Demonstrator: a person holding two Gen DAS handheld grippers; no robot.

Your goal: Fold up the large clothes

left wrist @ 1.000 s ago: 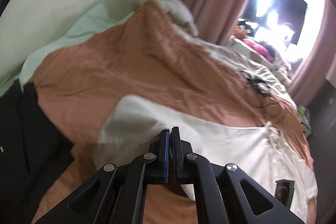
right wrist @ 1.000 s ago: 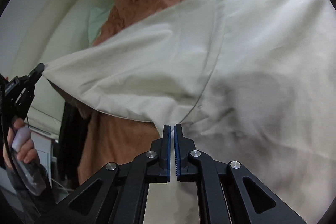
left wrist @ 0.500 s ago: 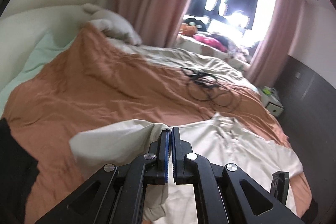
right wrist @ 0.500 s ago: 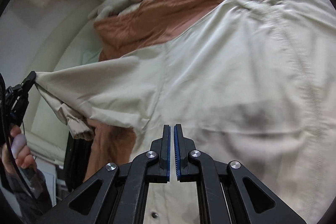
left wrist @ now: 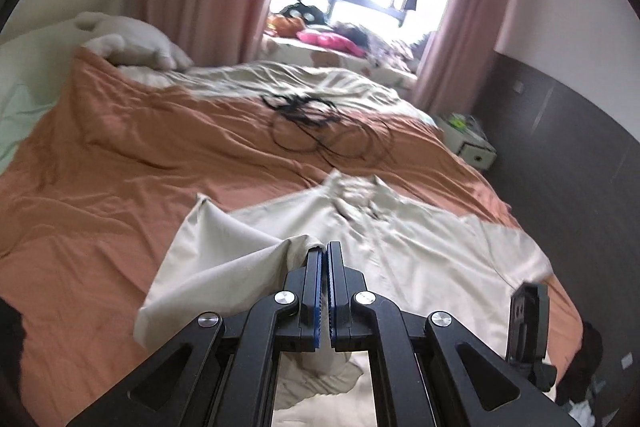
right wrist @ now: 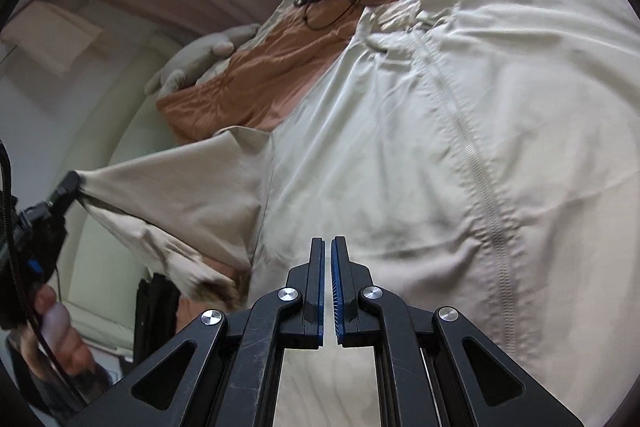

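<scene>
A large beige jacket (left wrist: 420, 239) lies spread on the bed, its zipper (right wrist: 480, 187) running down the middle. My left gripper (left wrist: 324, 247) is shut on the end of its left sleeve (left wrist: 224, 259) and holds it up off the bedspread. In the right wrist view that left gripper (right wrist: 74, 181) pulls the sleeve (right wrist: 180, 195) taut at the far left, with a hand (right wrist: 52, 339) below it. My right gripper (right wrist: 328, 241) has its jaws almost together low on the jacket's body (right wrist: 400, 155), and the cloth runs right up to the tips.
An orange bedspread (left wrist: 140, 155) covers the bed. A tangle of black cables (left wrist: 316, 123) lies beyond the jacket. A pale pillow (left wrist: 136, 43) sits at the head, and a white nightstand (left wrist: 472, 143) by the dark wall at right. Dark clothing (right wrist: 154, 311) hangs at the bed's left edge.
Both grippers have swung sideways and a little up with the jacket. The left view has turned from the headboard to the window. The lifted sleeve has come in nearer the jacket's body.
</scene>
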